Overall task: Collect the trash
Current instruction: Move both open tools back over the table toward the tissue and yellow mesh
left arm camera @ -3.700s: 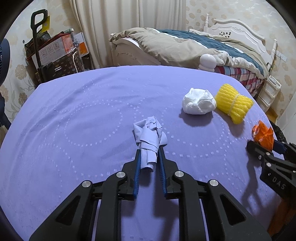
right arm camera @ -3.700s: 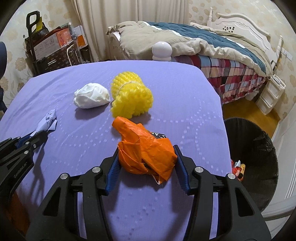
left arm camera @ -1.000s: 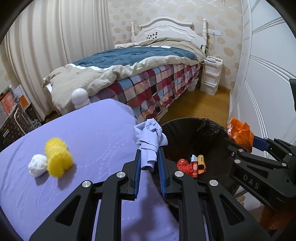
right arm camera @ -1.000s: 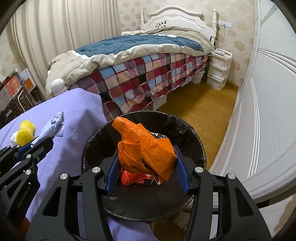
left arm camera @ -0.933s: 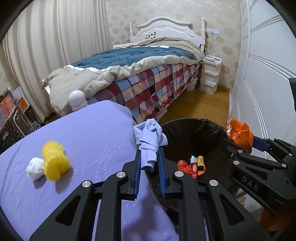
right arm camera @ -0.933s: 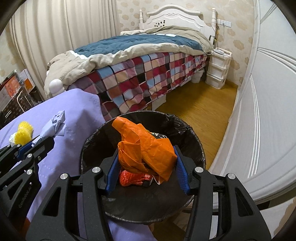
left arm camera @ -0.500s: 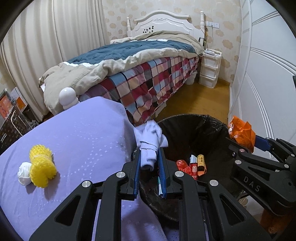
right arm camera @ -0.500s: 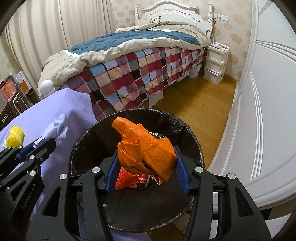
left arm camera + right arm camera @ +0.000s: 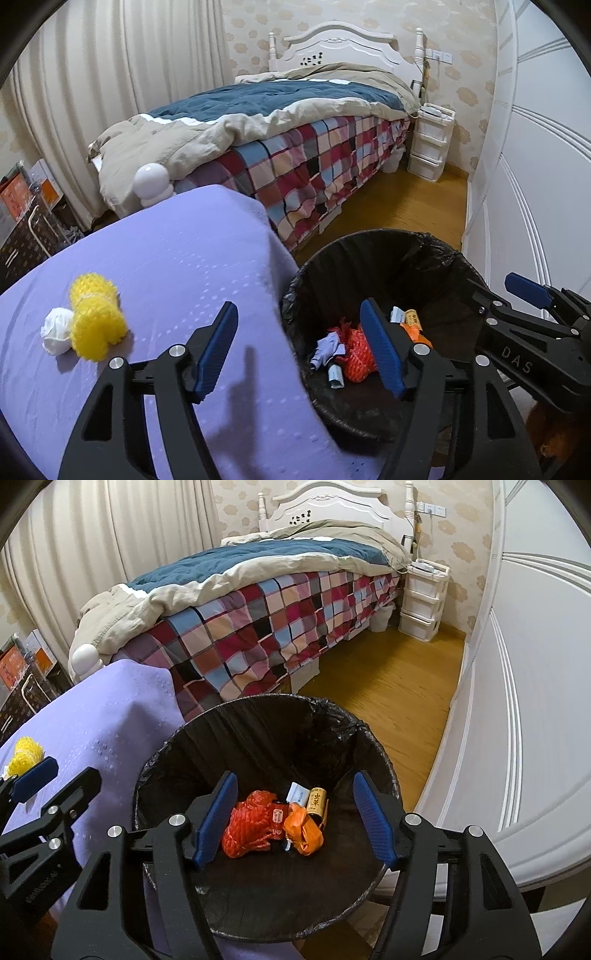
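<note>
While my two grippers hang over the room, I see a white wad (image 9: 56,335) touching a yellow foam net (image 9: 95,325) near the left edge of the table (image 9: 177,266), which wears a purple cloth. My left gripper (image 9: 298,347) straddles the table's right edge and the bin's left rim; its jaws have just been opening and stand spread with nothing between them. Down in the black-lined bin (image 9: 207,734), just past that edge, a pale blue paper scrap (image 9: 327,349) lies against a red mesh bag (image 9: 245,825). My right gripper (image 9: 291,818) hangs above the bin; its jaws too have just been opening and stand apart, gripping nothing. Below them an orange wrapper (image 9: 304,827) lies on the bin's bottom, touching the red mesh bag, with a small brown tube (image 9: 317,800) just behind it.
</note>
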A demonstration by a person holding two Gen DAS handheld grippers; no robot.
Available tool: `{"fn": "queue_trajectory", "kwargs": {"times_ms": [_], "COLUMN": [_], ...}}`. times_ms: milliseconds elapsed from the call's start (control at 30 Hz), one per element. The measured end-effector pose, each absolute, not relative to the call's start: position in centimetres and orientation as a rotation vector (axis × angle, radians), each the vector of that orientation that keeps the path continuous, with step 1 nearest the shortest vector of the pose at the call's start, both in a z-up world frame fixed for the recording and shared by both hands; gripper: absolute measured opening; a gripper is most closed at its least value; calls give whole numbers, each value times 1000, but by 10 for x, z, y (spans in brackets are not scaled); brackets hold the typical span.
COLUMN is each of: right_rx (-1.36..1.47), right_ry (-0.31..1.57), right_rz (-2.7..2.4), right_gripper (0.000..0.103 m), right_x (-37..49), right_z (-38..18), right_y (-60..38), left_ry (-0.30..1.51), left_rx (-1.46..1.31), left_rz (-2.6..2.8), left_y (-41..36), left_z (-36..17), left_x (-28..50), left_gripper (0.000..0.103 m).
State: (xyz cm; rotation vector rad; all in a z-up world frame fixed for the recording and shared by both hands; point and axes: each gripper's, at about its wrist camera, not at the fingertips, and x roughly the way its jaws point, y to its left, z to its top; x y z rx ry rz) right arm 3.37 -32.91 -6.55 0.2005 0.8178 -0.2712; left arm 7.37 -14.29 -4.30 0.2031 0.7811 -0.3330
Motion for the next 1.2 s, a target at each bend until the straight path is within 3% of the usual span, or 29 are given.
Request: {"fn": "queue_trajectory", "kwargs": {"times_ms": [833,1200], "right_rx": [74,5], "right_ry": [851,904], "right_rz": [37,62], "right_gripper": [65,65], "right_x": [30,51], "right_z": [-53,-62], "right_y": [-175,-141], "left_ry": [832,848], "left_rx": [89,75], "left_rz": [-7,30], "left_y": [32,58], "left_z": [-50,-54], "left_x": [56,86], "left_gripper": [72,72]}}
